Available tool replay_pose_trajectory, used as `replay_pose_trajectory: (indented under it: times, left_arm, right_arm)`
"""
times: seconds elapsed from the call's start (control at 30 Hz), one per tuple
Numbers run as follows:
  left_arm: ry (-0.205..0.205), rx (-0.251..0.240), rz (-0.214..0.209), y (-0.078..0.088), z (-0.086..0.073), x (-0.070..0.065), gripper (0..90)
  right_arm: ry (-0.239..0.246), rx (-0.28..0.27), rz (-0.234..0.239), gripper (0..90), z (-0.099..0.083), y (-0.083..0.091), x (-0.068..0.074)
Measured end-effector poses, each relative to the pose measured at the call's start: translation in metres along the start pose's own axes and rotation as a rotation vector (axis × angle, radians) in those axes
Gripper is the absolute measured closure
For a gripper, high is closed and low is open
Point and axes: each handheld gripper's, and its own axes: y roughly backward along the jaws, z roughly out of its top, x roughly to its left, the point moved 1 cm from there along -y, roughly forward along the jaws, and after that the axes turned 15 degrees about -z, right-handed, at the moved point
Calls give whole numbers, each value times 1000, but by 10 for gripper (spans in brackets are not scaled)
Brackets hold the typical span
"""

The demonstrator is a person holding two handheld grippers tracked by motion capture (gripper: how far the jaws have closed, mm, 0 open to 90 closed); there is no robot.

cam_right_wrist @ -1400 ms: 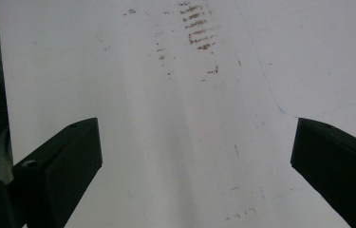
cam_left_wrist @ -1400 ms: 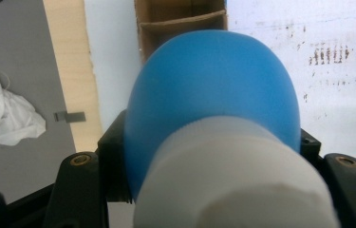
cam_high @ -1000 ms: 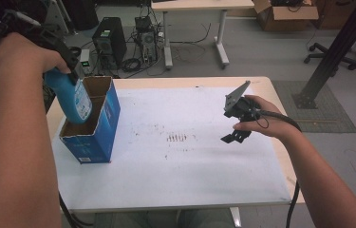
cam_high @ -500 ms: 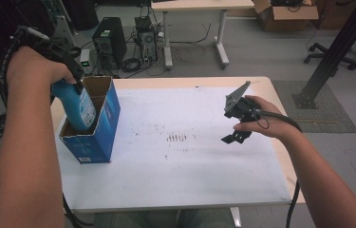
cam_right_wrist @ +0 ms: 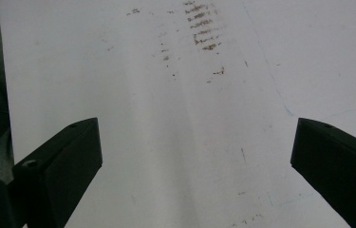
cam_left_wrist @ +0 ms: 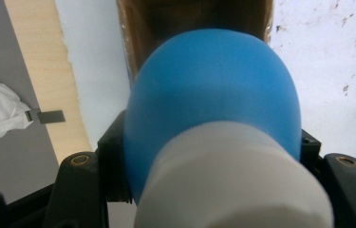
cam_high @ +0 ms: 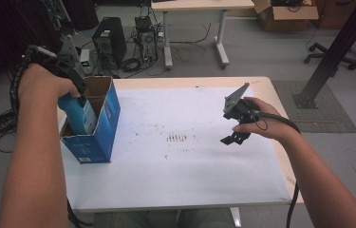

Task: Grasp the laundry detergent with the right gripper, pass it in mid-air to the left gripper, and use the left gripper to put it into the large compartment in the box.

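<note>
One blue bottle (cam_high: 77, 114) clamped in left gripper (cam_high: 73, 90), partly inside box (cam_high: 100, 128); right gripper (cam_high: 232, 135) wide open, holding nothing.

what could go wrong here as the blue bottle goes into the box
1. The blue plastic bottle with a white cap enters the open blue cardboard box tilted; its base could catch on a wall and jam.
2. That box stands near the left edge of the white table top, with nothing bracing it; a push from the left tongs might tip or slide it.
3. The right tongs hang open, away from the box, so they can't steady it.
</note>
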Motion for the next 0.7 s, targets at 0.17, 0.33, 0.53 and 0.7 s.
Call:
replay_pose_trajectory:
  times: [0.17, 0.33, 0.53, 0.7]
  left_arm:
    - [-1, 9, -4, -11, 1, 2, 381]
    - [0, 18, -1, -23, 2, 4, 381]
    - [8, 21, -3, -37, 3, 6, 381]
    - [7, 18, 4, -50, 4, 10, 381]
  right_arm:
    - [3, -3, -1, 32, 1, 0, 1]
    - [1, -3, -3, 32, 0, 0, 1]
    - [-3, -9, -3, 31, -2, 1, 2]
    - [-5, -7, 0, 31, -3, 0, 3]
